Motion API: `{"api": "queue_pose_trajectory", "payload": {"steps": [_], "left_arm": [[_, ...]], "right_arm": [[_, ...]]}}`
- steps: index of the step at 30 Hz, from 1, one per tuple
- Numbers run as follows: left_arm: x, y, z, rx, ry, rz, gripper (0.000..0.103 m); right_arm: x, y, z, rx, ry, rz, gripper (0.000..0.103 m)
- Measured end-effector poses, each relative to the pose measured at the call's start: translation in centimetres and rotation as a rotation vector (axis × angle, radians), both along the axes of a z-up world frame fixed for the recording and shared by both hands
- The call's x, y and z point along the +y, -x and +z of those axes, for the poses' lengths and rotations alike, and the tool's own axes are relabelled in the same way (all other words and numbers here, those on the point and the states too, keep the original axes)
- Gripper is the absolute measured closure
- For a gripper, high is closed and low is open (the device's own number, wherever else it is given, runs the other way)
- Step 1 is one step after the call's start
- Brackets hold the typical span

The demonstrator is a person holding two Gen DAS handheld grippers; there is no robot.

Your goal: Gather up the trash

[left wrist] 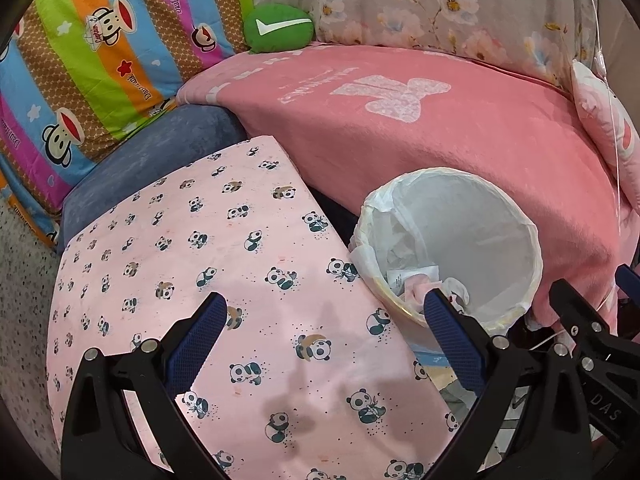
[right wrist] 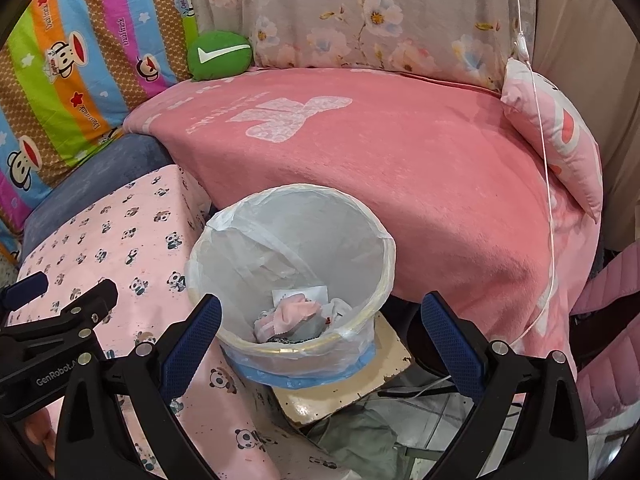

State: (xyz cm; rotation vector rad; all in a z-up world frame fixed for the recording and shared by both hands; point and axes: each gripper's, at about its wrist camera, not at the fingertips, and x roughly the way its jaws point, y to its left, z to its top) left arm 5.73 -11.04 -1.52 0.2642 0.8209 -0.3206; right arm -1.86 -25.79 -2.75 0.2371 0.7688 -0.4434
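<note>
Hovering nearest me, the left gripper (left wrist: 326, 326) hangs with its blue-padded fingers spread wide and nothing between them, just above the panda-print cloth (left wrist: 224, 264) beside the waste bin (right wrist: 292, 264). The right gripper (right wrist: 320, 326) is likewise wide apart and empty, poised over the near rim of that bin, with the left tool's black frame just to the bin's left in the right wrist view.

The bin stands lined with a white plastic bag (right wrist: 224, 220) folded over its rim, and it sits on a worn cream stool (right wrist: 360, 376). At the bottom of the bin lies the collected trash (right wrist: 292, 316): a crumpled pink piece, some grey and white wrappers, and a slip of white paper.

Just behind the bin, a pink blanket (right wrist: 400, 168) drapes down. To the bin's far right rests a small pink pillow (right wrist: 560, 136), with a thin white cord (right wrist: 540, 120) hanging across it. Behind the blanket, well beyond the bin, sit a green cushion (right wrist: 220, 54), a striped monkey-print pillow (right wrist: 80, 60) and a grey floral pillow (right wrist: 360, 20).
</note>
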Motion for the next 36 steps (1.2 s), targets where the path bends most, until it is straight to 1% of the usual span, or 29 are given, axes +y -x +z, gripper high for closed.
{"api": "queue_pose_trajectory", "payload": {"steps": [9,31,36], "left_arm": [[-0.3,-0.1,-0.4,0.010,-0.008,-0.004,0.008],[-0.4,-0.4,-1.0,0.036,-0.012,0.005,0.008],[-0.4,-0.4,-1.1,0.040,-0.010,-0.023,0.008]], "right_arm": [[-0.4,-0.1,-0.6,0.005,-0.006,-0.005,0.004],[-0.4,-0.1,-0.7,0.007,-0.005,-0.003,0.004],[-0.4,-0.2,-0.7,0.008,-0.004,-0.003,0.004]]}}
